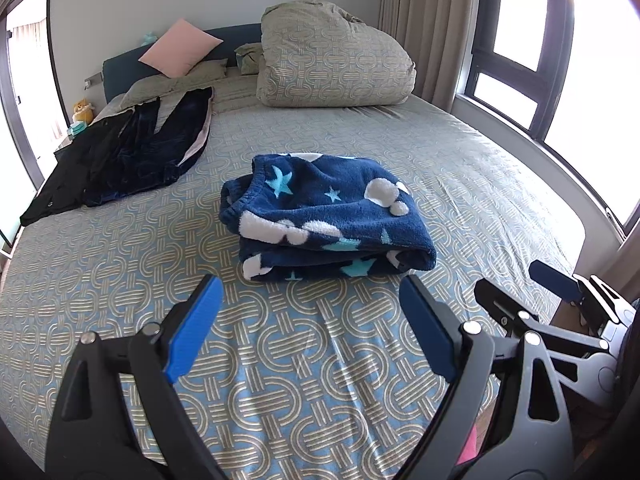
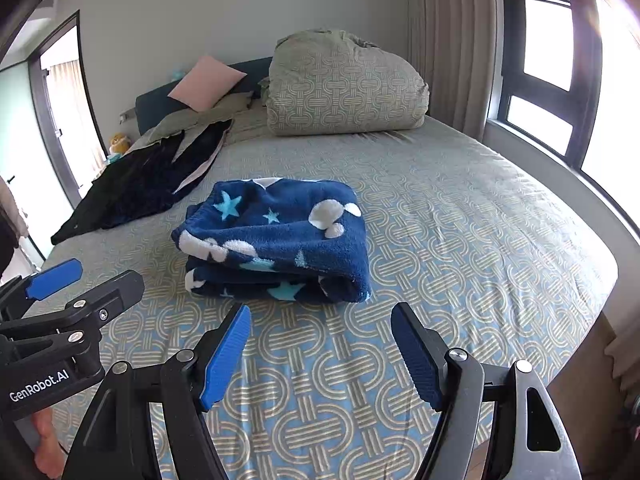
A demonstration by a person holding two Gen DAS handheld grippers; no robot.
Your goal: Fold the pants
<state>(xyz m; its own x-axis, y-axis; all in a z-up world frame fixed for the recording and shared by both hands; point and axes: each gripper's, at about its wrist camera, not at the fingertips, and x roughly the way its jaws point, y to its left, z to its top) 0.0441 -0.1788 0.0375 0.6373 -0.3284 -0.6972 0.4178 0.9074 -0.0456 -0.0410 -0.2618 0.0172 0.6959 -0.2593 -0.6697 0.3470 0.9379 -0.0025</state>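
Blue fleece pants (image 1: 320, 216) with stars and white clouds lie folded in a compact stack on the middle of the bed; they also show in the right wrist view (image 2: 276, 240). My left gripper (image 1: 310, 288) is open and empty, just short of the stack's near edge. My right gripper (image 2: 320, 314) is open and empty, also just short of the stack. The right gripper (image 1: 532, 284) shows at the right of the left wrist view, and the left gripper (image 2: 92, 276) at the left of the right wrist view.
A patterned bedsheet (image 1: 280, 360) covers the bed. Dark clothes (image 1: 132, 156) lie spread at the far left. A rolled duvet (image 1: 332, 56) and a pink pillow (image 1: 180, 46) sit at the headboard. Windows (image 1: 520, 40) line the right side.
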